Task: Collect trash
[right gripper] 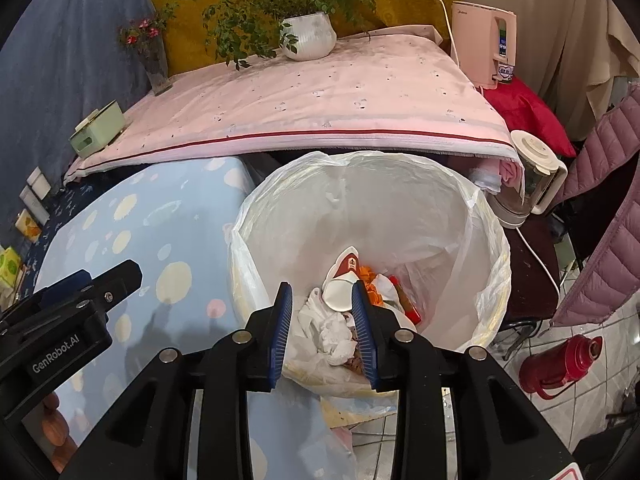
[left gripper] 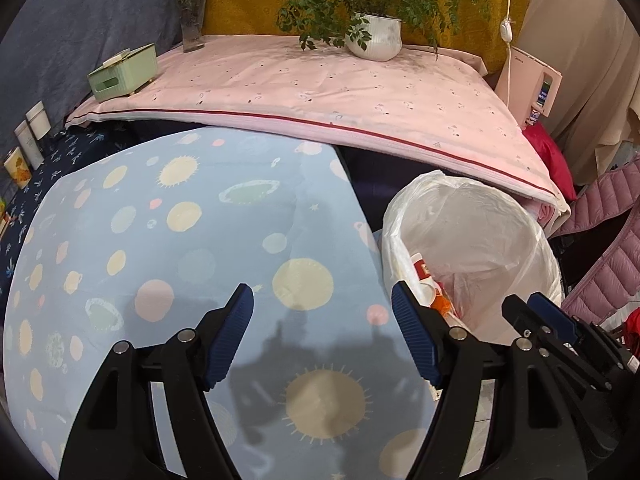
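Note:
A trash bin lined with a white plastic bag (right gripper: 420, 216) stands beside the round table with a blue planet-print cloth (left gripper: 180, 240). Inside lie crumpled white tissue (right gripper: 334, 340), a white and red paper cup (right gripper: 344, 276), orange scraps and a red wrapper. My right gripper (right gripper: 322, 296) hovers over the bin's near rim, open and empty. My left gripper (left gripper: 322, 304) is open and empty above the blue cloth, left of the bin (left gripper: 480, 232). The right gripper also shows in the left wrist view (left gripper: 536, 312).
Behind is a pink-covered table (left gripper: 320, 80) with a potted plant (left gripper: 374, 36), a flower vase (left gripper: 192, 20) and a green box (left gripper: 122, 72). A pink water dispenser (right gripper: 484, 44), a blender jug (right gripper: 532, 176), a red thermos (right gripper: 560, 364) and a pink jacket (right gripper: 608, 200) are at right.

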### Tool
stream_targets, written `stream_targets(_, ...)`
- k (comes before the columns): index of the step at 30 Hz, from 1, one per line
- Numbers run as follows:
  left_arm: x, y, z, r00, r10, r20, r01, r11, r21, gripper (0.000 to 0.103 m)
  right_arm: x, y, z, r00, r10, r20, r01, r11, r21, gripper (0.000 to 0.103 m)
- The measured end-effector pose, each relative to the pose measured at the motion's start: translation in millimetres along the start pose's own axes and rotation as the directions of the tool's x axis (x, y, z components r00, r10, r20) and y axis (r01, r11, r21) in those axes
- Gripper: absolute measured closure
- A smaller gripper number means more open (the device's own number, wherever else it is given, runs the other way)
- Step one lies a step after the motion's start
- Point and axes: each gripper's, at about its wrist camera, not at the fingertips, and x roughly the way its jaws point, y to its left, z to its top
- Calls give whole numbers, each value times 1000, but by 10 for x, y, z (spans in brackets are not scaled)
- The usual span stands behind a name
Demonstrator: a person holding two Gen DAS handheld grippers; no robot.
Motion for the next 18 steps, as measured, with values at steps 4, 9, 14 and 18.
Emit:
stream_targets(4,-3,44,-101,1000,17,-8,-17,1000,6,34,-13,31,-75,1000,-16,-11,15,1000,-16,68)
stream_targets(9,-6,75,-239,999,50,-12,-50,998,24,31,-56,50,-168,999,-34,-11,34,999,-35,66)
stream_targets(14,-6,109,-338,997,69,-18,-69,997,26,24,-83,54,-257,999,-38,-19,37,998,-46,66)
stream_targets(18,-7,136,-408,996,83,-22,-82,996,26,23,-112,65,-339,997,-69,-16,68,996,-63,63)
